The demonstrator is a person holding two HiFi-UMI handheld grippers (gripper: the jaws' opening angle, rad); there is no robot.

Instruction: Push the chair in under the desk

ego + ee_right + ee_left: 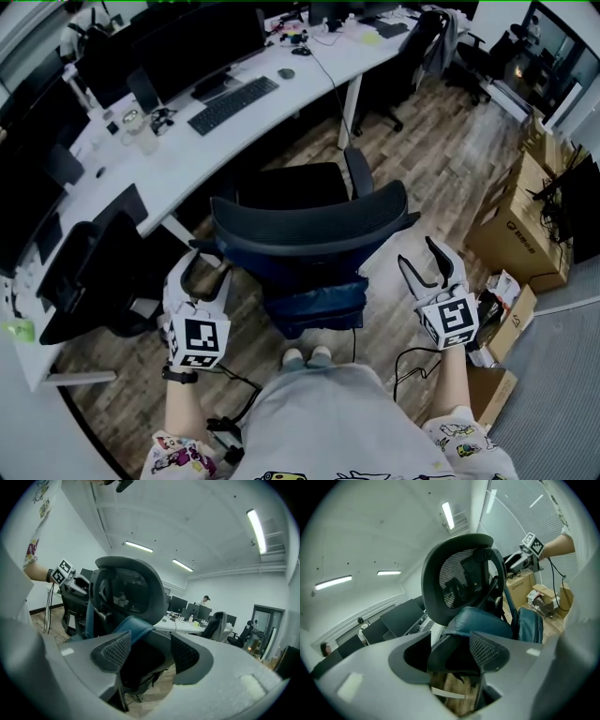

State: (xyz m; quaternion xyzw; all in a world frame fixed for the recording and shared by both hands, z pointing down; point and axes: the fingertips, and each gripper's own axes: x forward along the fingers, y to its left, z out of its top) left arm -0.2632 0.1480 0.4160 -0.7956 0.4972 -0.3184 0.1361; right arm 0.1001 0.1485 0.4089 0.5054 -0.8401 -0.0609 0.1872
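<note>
The head view looks steeply down from overhead, on the near side, onto the black mesh-backed office chair [309, 220], with the long white desk [234, 141] on its far side. The left gripper view sits low and close at the chair's left, tilted up toward the white ceiling [370, 527]. The right gripper view sits low and close at its right. All three share the chair's backrest.

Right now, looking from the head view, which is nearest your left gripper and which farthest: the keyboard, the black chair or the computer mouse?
1. The black chair, right beside the left gripper, on its right.
2. The keyboard, ahead on the white desk.
3. The computer mouse, farther along that desk, beyond the keyboard.
</note>
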